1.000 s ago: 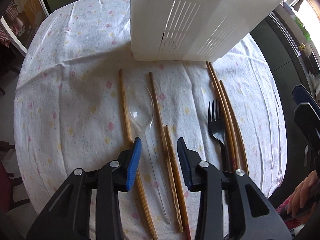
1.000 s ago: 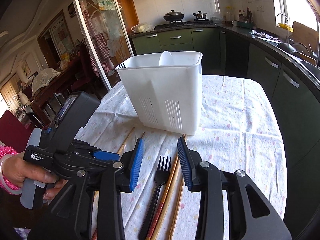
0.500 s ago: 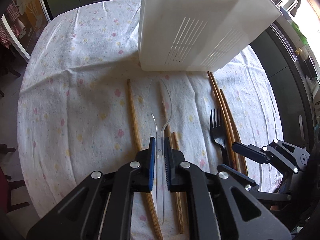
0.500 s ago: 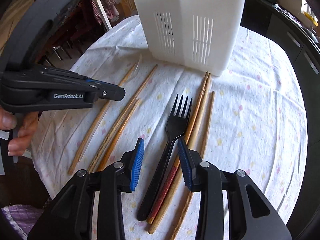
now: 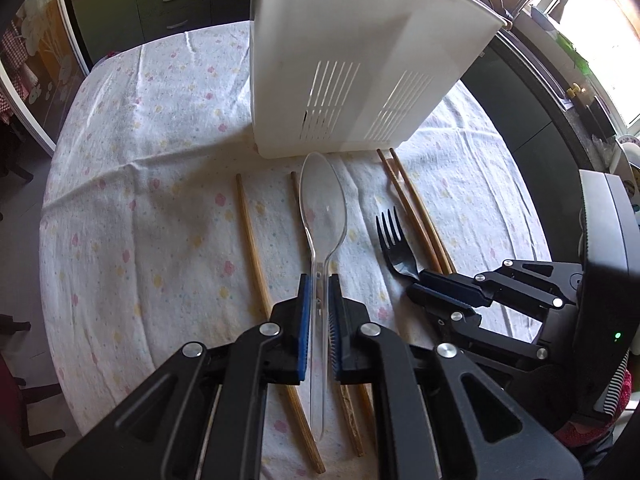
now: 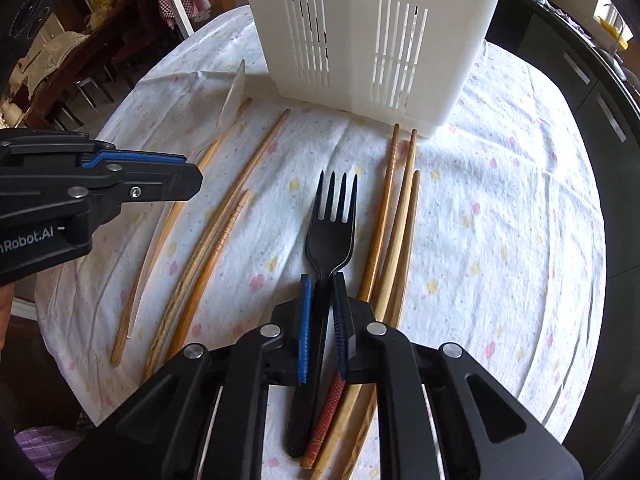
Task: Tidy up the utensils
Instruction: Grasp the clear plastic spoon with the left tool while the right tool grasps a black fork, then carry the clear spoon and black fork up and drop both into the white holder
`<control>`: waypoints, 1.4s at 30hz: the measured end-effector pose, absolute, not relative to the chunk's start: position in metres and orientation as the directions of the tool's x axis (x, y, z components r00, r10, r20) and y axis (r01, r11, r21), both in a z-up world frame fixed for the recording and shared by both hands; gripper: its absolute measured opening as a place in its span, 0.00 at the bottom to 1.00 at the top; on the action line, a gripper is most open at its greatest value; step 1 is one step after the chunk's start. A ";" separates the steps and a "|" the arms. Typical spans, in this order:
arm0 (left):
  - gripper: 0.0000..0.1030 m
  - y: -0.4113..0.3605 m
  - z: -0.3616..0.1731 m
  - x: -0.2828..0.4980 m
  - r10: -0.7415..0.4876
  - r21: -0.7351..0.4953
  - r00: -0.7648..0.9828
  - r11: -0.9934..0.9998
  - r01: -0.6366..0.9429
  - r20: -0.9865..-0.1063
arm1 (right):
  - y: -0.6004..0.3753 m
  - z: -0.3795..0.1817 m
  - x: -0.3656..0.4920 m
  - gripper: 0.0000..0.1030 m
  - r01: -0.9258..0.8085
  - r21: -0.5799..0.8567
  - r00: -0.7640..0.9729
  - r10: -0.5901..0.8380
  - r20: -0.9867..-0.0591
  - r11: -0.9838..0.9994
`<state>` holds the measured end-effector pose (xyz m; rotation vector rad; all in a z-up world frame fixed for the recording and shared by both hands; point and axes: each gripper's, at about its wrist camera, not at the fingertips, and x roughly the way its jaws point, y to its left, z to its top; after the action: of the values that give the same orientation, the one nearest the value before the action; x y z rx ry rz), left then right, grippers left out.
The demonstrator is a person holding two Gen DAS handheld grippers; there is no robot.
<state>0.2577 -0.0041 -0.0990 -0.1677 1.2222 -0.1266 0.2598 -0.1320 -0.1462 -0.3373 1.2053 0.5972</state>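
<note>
Now both claws are holding something. The left claw is pinched tight on the thin handle of the clear spoon. The spoon's long body points toward 12 o'clock, with its bowl just below the white basket. The spoon looks lifted a little off the table.

The right claw is pinched tight on the neck of the black fork. The fork also points toward 12 o'clock, with its prongs aimed at the white basket. It seems to lie on the table for now.

Wooden chopsticks lie beside the fork, at about 2 o'clock from the right claw. More chopsticks lie at 10 o'clock from the left claw.

The basket stands at 12 o'clock from both claws. The spoon is closer to it than the fork. The next move is probably to lift each one, tip it up, and drop it into the basket from above.
</note>
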 end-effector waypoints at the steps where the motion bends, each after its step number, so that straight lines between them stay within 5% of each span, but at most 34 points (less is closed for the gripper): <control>1: 0.08 -0.003 -0.096 0.255 -0.188 -0.196 0.344 0.981 0.012 -0.920 | -0.133 -0.146 0.260 0.09 -0.595 0.073 0.235 0.260 -0.936 0.801; 20: 0.08 -0.013 0.025 0.233 -0.218 -0.180 0.596 0.976 0.124 -0.773 | -0.190 0.000 0.254 0.09 -0.606 0.326 0.464 0.655 -0.597 0.726; 30: 0.09 -0.027 -0.081 0.273 -0.065 0.029 0.370 0.970 0.243 -0.927 | -0.196 0.029 0.248 0.09 -0.628 0.340 0.460 0.686 -0.563 0.700; 33: 0.23 -0.028 -0.098 0.282 -0.064 0.045 0.345 0.953 0.299 -0.936 | -0.196 0.024 0.251 0.09 -0.623 0.342 0.459 0.682 -0.569 0.704; 42: 0.23 -0.024 -0.124 0.298 -0.046 0.046 0.275 0.946 0.320 -0.960 | -0.195 0.018 0.259 0.09 -0.629 0.353 0.442 0.692 -0.570 0.692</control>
<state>0.2978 -0.0241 -0.1235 0.2488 1.2722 -0.2494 0.2585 -0.1946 0.0180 0.0933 0.7513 0.8214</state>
